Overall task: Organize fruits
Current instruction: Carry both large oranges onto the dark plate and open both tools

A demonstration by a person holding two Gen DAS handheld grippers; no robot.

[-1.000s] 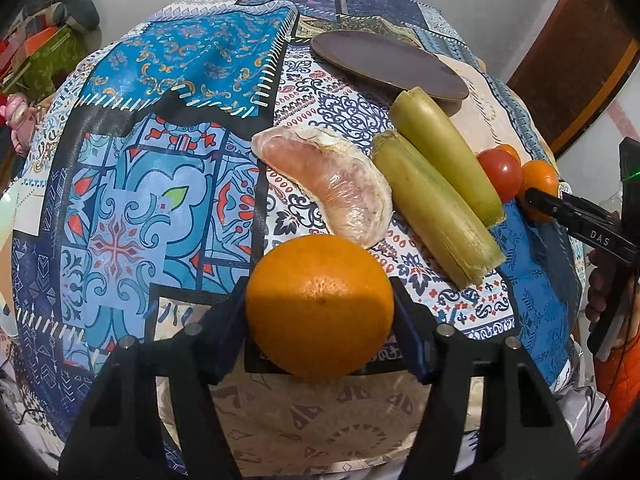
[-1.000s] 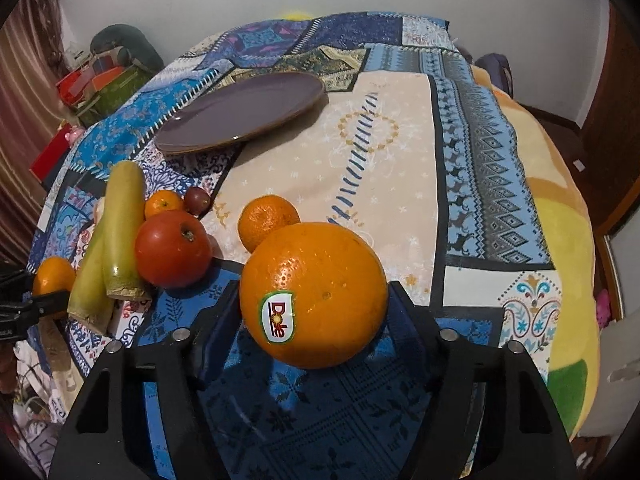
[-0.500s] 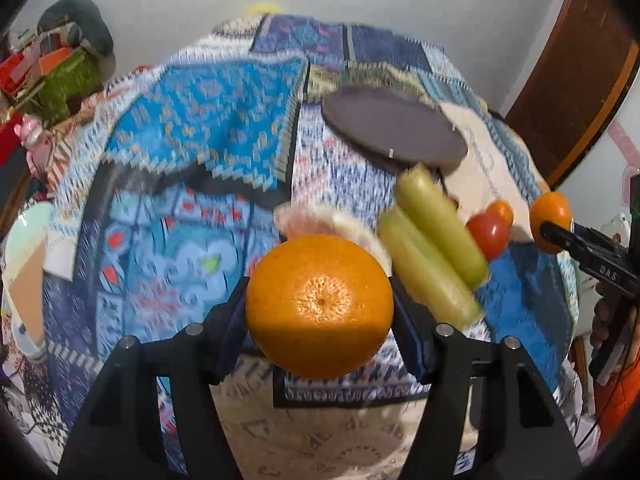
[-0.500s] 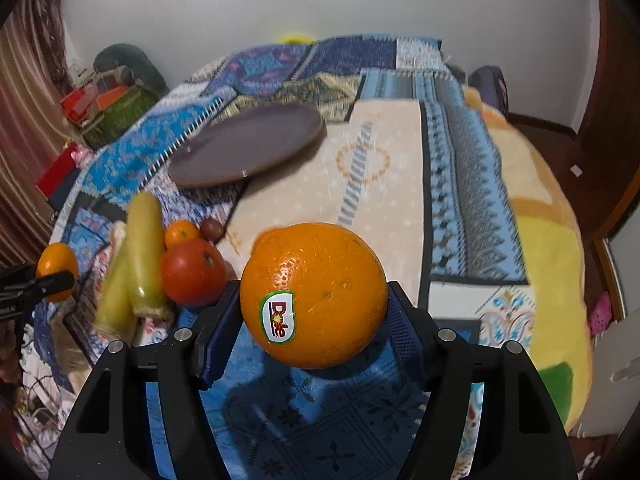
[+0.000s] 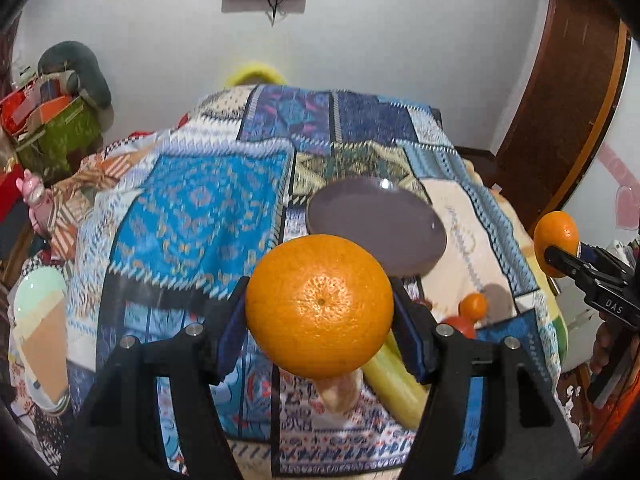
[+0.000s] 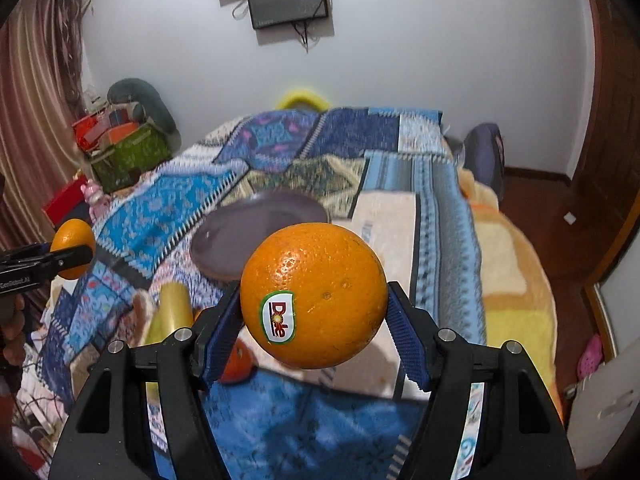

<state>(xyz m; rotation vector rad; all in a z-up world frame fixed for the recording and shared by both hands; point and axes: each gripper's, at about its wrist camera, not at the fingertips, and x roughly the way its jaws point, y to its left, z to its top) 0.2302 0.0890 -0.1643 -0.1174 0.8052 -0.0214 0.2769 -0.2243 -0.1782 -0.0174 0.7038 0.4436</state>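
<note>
The patchwork bedspread [image 5: 192, 208] carries an empty purple plate [image 5: 376, 228], so nothing is sorted yet. Corn cobs [image 5: 396, 376], a tomato [image 5: 458, 326] and a tangerine [image 5: 474, 305] wait below. The left gripper [image 5: 320, 320] clamps an orange [image 5: 319, 307] aloft; the right gripper [image 6: 314, 312] clamps a stickered orange [image 6: 314, 295].

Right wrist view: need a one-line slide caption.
Right gripper holds a Dole-stickered orange above the patterned bedspread, purple plate beyond.

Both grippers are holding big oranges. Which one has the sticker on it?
The large orange in the right gripper bears an oval Dole sticker; the left gripper's orange shows none.
</note>
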